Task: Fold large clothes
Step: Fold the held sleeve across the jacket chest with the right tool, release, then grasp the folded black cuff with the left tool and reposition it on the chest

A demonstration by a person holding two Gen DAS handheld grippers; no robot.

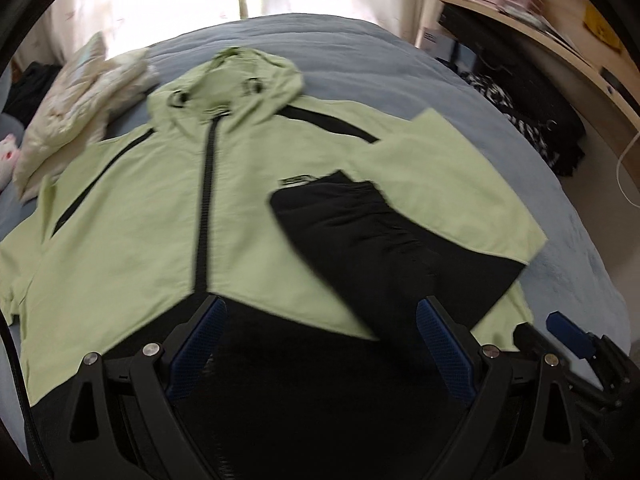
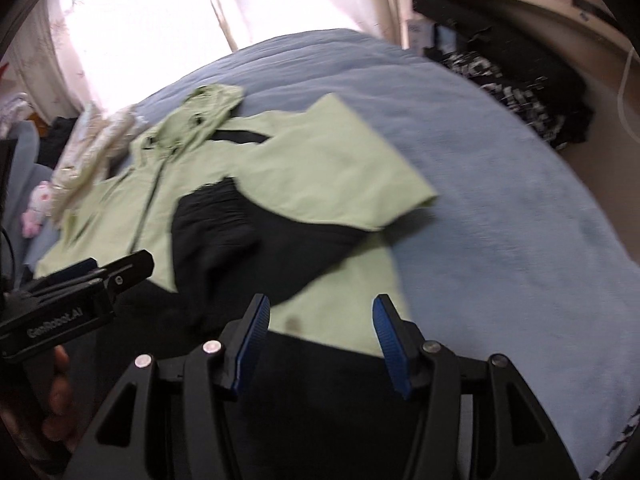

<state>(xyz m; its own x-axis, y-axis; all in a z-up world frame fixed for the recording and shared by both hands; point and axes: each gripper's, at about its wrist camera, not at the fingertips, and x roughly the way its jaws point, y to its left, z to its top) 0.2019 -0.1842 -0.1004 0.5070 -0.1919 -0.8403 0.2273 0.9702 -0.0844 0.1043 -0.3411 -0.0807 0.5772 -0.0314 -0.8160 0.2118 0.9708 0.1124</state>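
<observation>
Downward-tilted left gripper [image 1: 320, 320], right gripper [image 2: 320, 320], fingers apart

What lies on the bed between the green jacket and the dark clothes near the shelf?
Only bare blue blanket lies between the jacket and the dark clothes, shown in the right wrist view.

Bed [image 1: 400, 60]: covered with a blue-grey quilt, fills most of both views.
Jacket [image 1: 140, 208]: pale green with black panels, laid front-up on the bed, hood toward the window; one sleeve [image 1: 380, 240] folded across the chest.
Cream bundle [image 1: 80, 120]: crumpled cloth on the bed, just beside the jacket's shoulder.
Dark clothes [image 2: 520, 92]: heaped at the bed's far edge, well apart from the jacket.
</observation>
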